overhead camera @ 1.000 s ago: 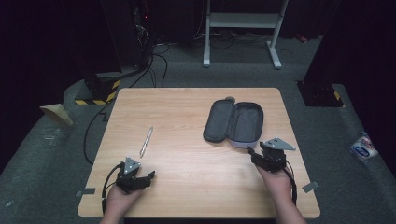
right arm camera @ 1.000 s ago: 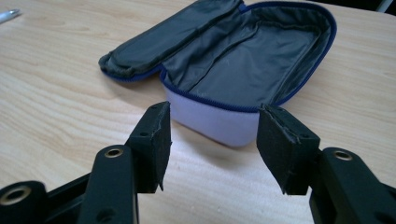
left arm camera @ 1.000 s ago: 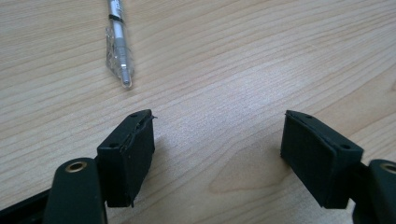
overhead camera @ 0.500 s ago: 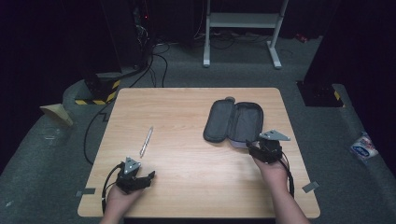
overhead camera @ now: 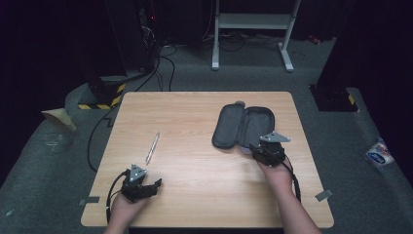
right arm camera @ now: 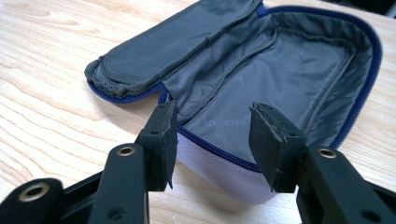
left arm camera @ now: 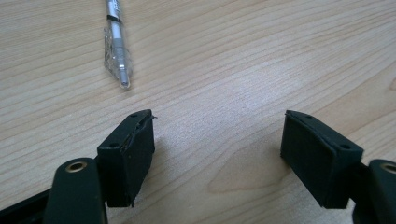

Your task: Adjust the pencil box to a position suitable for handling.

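- The open grey fabric pencil case with a blue zip lies spread flat on the right half of the light wooden table, lining up.
- The right gripper sits at the case's near edge. Its jaws have just been closing and straddle the near rim; whether the pads press the rim yet I cannot tell.
- The left gripper rests at the near left of the table, jaws wide apart with only bare wood between them.
- A silver pen lies just beyond the left gripper, apart from it.
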Demonstrator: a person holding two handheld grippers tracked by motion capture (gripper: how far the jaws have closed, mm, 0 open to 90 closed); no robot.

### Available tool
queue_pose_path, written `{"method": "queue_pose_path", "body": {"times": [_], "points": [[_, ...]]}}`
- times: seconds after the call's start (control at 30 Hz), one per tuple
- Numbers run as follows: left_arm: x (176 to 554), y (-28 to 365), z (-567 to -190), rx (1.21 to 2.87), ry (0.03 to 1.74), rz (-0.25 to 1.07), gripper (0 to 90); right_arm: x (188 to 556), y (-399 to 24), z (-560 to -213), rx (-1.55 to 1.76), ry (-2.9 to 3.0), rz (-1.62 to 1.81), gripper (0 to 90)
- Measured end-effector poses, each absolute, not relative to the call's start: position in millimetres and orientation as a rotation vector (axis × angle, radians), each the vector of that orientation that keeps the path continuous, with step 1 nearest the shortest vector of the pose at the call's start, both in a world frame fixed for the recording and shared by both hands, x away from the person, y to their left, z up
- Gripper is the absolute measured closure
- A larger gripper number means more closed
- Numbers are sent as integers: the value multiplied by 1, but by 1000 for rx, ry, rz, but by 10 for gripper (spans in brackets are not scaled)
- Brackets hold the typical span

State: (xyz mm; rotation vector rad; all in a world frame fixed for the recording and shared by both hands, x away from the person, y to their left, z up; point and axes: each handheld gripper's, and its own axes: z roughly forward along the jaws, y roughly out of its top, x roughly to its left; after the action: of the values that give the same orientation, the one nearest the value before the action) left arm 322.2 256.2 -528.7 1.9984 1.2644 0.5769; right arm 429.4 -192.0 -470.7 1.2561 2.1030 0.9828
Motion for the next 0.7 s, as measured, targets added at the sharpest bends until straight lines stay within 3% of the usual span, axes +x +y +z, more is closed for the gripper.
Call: {"method": "queue_pose_path", "body": {"times": [0.17,0.7], "points": [[322,256,-529,1997,1265,576,261,434,-191,-476,1259,2131,965,528],[322,256,-529,1997,1264,576,262,418,-177,-487,1202,2191,970,699]]}}
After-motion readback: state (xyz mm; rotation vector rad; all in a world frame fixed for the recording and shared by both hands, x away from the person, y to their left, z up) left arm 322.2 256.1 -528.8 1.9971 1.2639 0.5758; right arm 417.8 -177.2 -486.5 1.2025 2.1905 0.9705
